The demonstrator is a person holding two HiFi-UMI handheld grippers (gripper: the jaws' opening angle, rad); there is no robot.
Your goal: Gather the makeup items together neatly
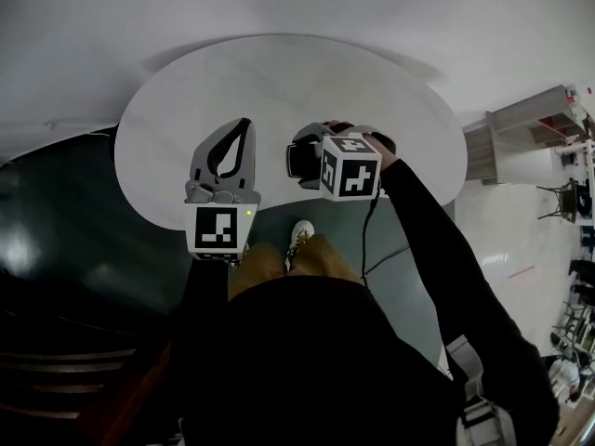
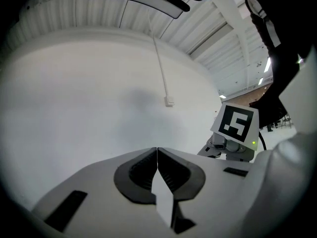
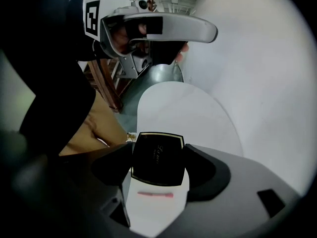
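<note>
A black square compact with gold trim sits between the jaws of my right gripper, which is shut on it. A thin pink streak shows on the white surface just under the compact; I cannot tell what it is. In the head view the right gripper hovers over the near middle of the round white table, its marker cube toward me. My left gripper is beside it on the left, jaws pressed together with nothing between them.
The table's near edge curves just below both grippers, with dark green floor beyond it. A person's tan trousers and a white shoe are under that edge. A cable hangs from the right gripper. Grey shelving stands far right.
</note>
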